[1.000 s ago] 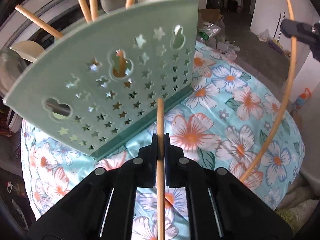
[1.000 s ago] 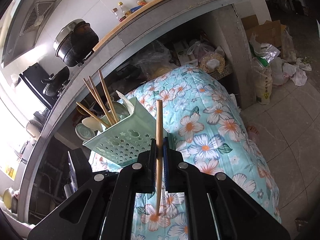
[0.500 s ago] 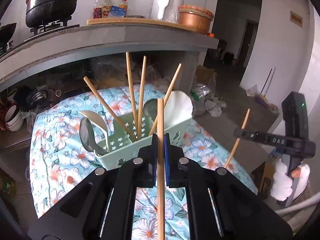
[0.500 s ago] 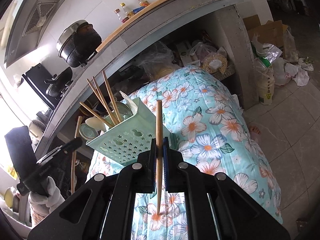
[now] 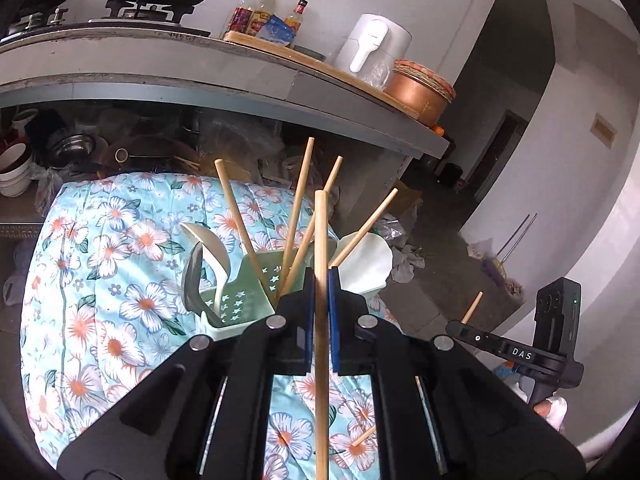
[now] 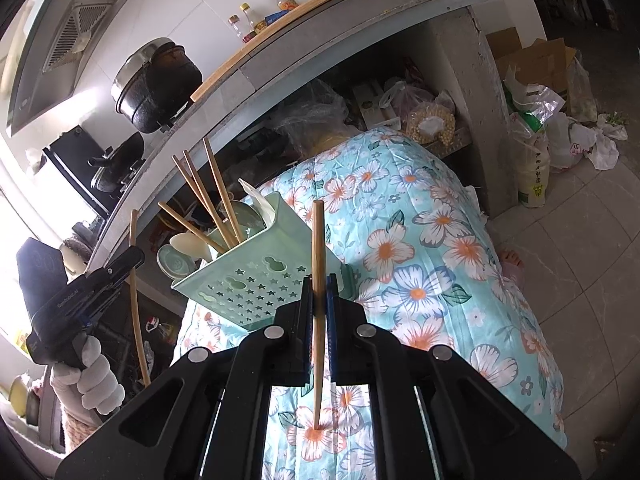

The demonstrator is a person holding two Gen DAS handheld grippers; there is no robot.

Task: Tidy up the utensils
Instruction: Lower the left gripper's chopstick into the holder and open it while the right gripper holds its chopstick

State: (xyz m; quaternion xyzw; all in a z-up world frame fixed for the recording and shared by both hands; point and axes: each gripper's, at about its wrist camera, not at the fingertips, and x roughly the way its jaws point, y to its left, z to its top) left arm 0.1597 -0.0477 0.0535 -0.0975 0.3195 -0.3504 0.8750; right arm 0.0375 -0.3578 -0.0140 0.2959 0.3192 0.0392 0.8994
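Note:
A mint-green utensil holder (image 5: 244,300) (image 6: 256,276) with star cut-outs stands on a floral-clothed table (image 5: 100,280). It holds several wooden chopsticks (image 5: 236,216), spoons (image 5: 208,248) and a white scoop (image 5: 368,264). My left gripper (image 5: 319,280) is shut on one wooden chopstick (image 5: 320,240), held upright above and in front of the holder. My right gripper (image 6: 319,292) is shut on another chopstick (image 6: 318,248), in front of the holder's right side. The left gripper also shows in the right wrist view (image 6: 100,280).
A concrete counter (image 5: 240,76) overhangs the table's far side, with a black pot (image 6: 156,84), bottles (image 5: 268,12), a white appliance (image 5: 372,48) and a copper bowl (image 5: 420,92). Bags and boxes (image 6: 552,92) lie on the tiled floor at right.
My left gripper has risen and pulled back from close against the holder's front to above it, keeping its chopstick. The right gripper has barely moved.

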